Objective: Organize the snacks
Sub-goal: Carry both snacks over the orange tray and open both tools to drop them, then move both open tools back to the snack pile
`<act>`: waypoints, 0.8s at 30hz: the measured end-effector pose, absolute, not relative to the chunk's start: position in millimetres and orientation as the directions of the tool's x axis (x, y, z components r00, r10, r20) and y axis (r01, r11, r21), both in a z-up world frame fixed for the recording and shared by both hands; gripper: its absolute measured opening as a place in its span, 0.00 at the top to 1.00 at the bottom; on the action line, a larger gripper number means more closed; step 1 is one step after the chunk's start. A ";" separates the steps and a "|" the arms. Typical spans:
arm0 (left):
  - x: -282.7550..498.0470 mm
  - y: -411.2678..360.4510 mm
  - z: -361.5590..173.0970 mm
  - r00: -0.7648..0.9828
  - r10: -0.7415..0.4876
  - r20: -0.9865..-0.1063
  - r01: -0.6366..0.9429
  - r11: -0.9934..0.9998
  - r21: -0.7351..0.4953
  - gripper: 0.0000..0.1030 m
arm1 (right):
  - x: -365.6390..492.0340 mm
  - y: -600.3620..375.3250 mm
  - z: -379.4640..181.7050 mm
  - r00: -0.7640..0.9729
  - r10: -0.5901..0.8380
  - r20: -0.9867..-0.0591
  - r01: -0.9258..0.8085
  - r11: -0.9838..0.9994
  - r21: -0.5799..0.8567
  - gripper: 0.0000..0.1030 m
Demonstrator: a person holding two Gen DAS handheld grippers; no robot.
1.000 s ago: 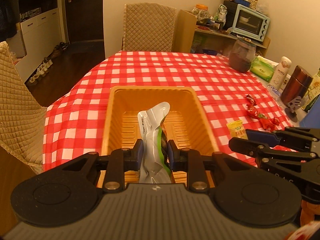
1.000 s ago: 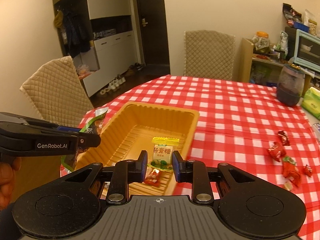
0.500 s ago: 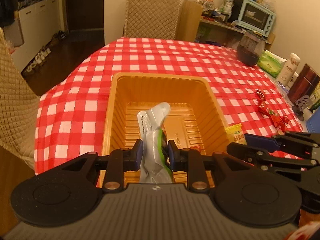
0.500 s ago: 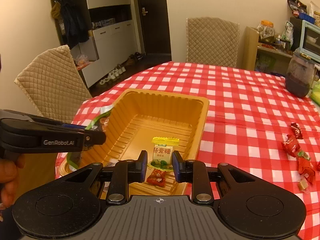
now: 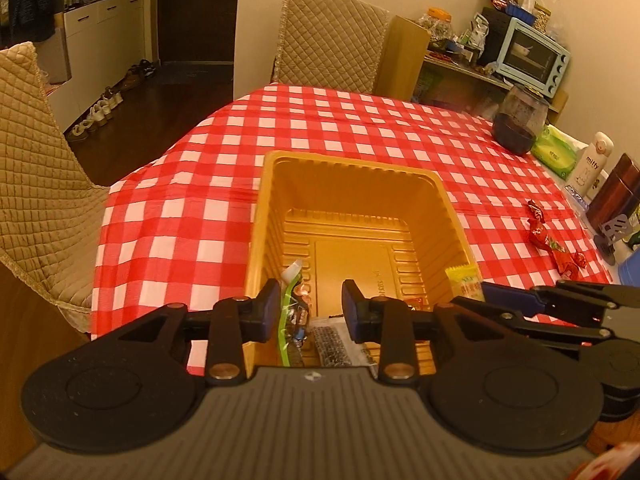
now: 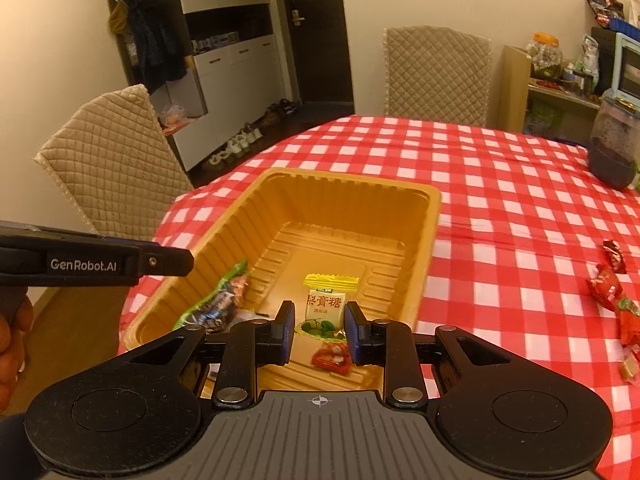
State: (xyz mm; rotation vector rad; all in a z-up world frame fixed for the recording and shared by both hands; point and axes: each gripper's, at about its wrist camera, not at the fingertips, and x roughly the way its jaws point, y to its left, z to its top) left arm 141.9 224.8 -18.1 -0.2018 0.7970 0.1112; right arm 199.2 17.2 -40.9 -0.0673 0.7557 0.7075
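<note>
The left claw (image 5: pixel 308 304) hangs wide apart over the near end of the orange tray (image 6: pixel 434 200), holding nothing; a green-edged snack bag (image 6: pixel 218 300) lies in the tray just below it. The right claw (image 6: pixel 318 330) is narrow but not closed, a yellow candy (image 6: pixel 325 300) lying between its tips. Right of it, about five red candies (image 6: pixel 608 280) wait on the checked worktop (image 6: pixel 500 184), likely next for the tray.

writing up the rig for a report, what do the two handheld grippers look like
Both the left gripper and right gripper are matte black with ribbed grey bodies, round side discs, silver rivets and blue finger pads. White "GenRobot.AI" lettering marks the left one's side. No cables show.
</note>
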 end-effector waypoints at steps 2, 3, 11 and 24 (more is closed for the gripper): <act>138.6 226.0 -17.7 0.693 0.026 -0.720 -0.182 0.973 -0.139 0.68 | 199.7 17.5 -41.7 0.500 0.595 -0.629 -0.624 0.751 0.216 0.64; 137.0 226.4 -17.0 0.693 0.028 -0.721 -0.183 0.973 -0.139 0.67 | 200.6 16.5 -42.5 0.499 0.596 -0.629 -0.619 0.753 0.224 0.46; 118.0 218.6 -10.2 0.701 0.035 -0.712 -0.201 0.968 -0.150 0.60 | 188.0 -19.8 -34.6 0.546 0.546 -0.635 -0.540 0.809 0.232 0.39; 86.6 174.7 1.9 0.703 0.035 -0.710 -0.199 0.969 -0.149 0.54 | 141.4 -94.6 -11.7 0.605 0.470 -0.643 -0.420 0.874 0.243 0.39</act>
